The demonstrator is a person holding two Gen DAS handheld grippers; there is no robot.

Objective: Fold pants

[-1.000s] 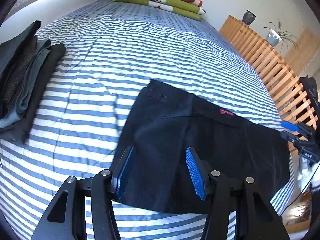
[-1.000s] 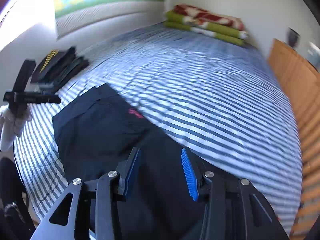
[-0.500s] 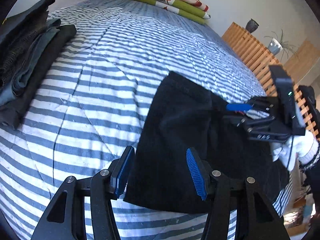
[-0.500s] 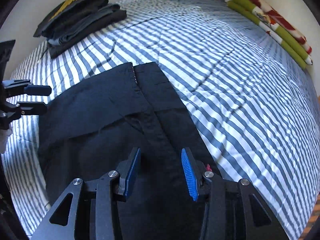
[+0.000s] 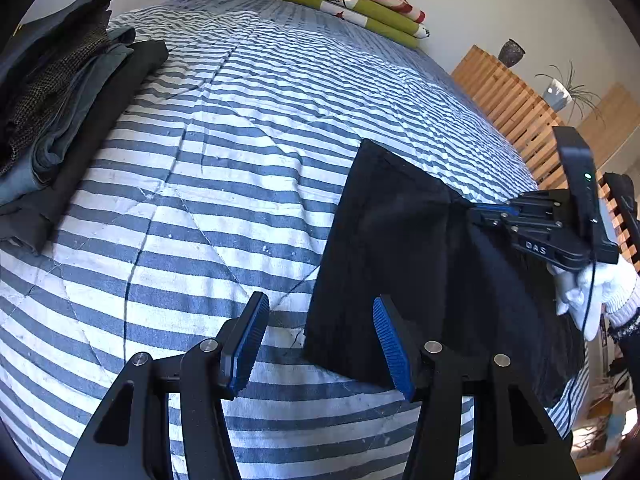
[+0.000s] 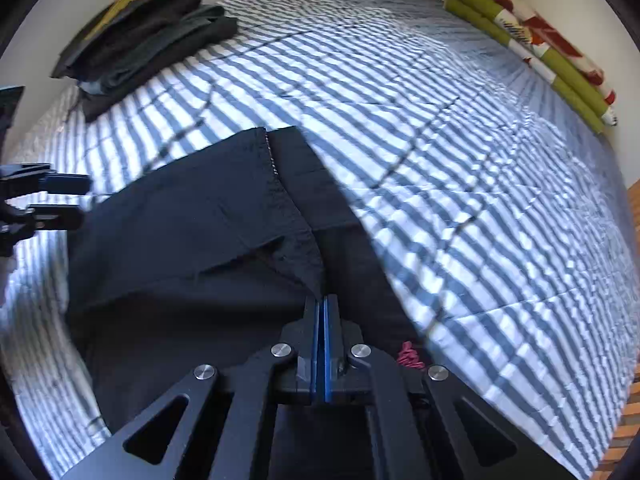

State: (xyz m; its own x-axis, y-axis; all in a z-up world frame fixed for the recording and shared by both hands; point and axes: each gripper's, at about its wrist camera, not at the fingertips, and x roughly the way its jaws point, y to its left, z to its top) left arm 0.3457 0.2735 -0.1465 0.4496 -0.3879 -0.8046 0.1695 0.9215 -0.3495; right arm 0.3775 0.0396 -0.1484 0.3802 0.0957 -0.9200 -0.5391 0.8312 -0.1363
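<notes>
Right tool point(image 6: 321, 312) has just clamped a pants point(image 6: 192, 236) fold; left tool point(image 5: 316, 344) hovers wide beside them, fold beginning.

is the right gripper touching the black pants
Touching: in the right wrist view the right gripper is shut on a raised fold of the black pants.

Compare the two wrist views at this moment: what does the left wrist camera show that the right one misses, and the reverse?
Only the left wrist view shows the wooden slatted rail, the dark vase, the potted plant and the white-gloved hand behind the right gripper.

Only the right wrist view shows that gripper's pads shut on a pinched ridge of the black pants, plus a pink mark on them.

Both show the striped bedspread, the stack of folded clothes, the green and red folded blanket and the open left gripper.
</notes>
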